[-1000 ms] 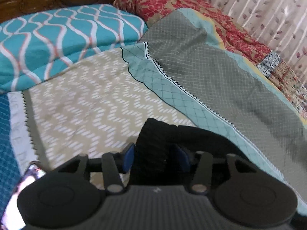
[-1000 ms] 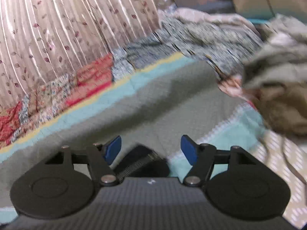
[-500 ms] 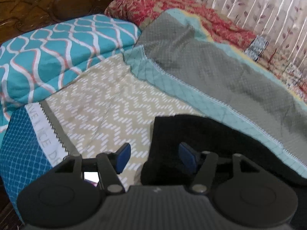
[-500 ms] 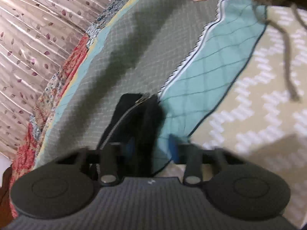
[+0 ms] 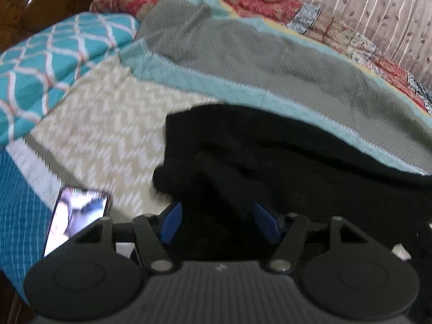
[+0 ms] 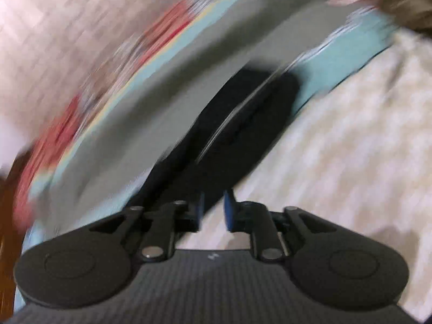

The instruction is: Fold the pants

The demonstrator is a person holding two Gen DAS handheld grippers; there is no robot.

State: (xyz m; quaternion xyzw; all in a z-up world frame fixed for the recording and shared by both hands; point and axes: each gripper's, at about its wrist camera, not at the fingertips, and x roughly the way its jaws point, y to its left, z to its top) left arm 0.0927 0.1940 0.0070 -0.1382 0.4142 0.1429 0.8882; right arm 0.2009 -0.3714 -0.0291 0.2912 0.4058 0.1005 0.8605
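Black fabric pants (image 5: 270,162) lie bunched on the beige zigzag-print bedsheet (image 5: 108,124), their far edge against the grey quilted blanket (image 5: 270,62). The left gripper (image 5: 218,222), jaws just opening, stands apart over the cloth, gripping nothing, likely having let a fold settle. The right gripper (image 6: 214,210), narrowly parted after reopening, has a zippered edge (image 6: 243,108) ahead, pads seemingly clear. A phone (image 5: 75,216) rests beside the pants.
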